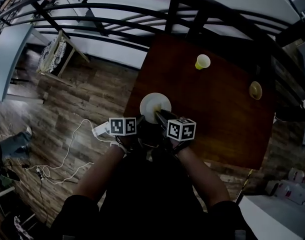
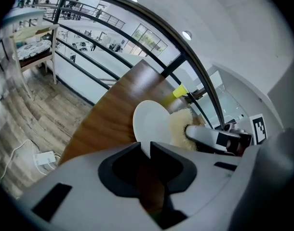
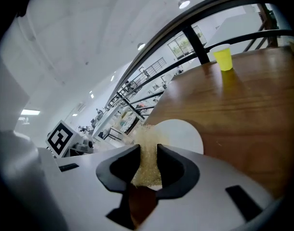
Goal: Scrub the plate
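Note:
A white plate (image 1: pixel 155 106) sits at the near left part of the brown table (image 1: pixel 227 119). My left gripper (image 2: pixel 143 151) is shut on the plate's (image 2: pixel 152 125) near rim and holds it tilted up. My right gripper (image 3: pixel 148 159) is shut on a pale yellow sponge (image 3: pixel 148 162), which rests against the plate (image 3: pixel 183 134). In the left gripper view the sponge (image 2: pixel 180 129) lies at the plate's right side, with the right gripper's jaws behind it. In the head view both grippers meet at the plate, the left gripper (image 1: pixel 140 126) to the left of the right gripper (image 1: pixel 160 118).
A yellow cup (image 1: pixel 202 62) stands at the table's far side, also in view as the cup (image 3: pixel 223 57). A small round gold object (image 1: pixel 255 90) lies near the right edge. A black railing (image 1: pixel 142 14) runs behind the table. White cables and a power strip (image 1: pixel 100 130) lie on the wooden floor at left.

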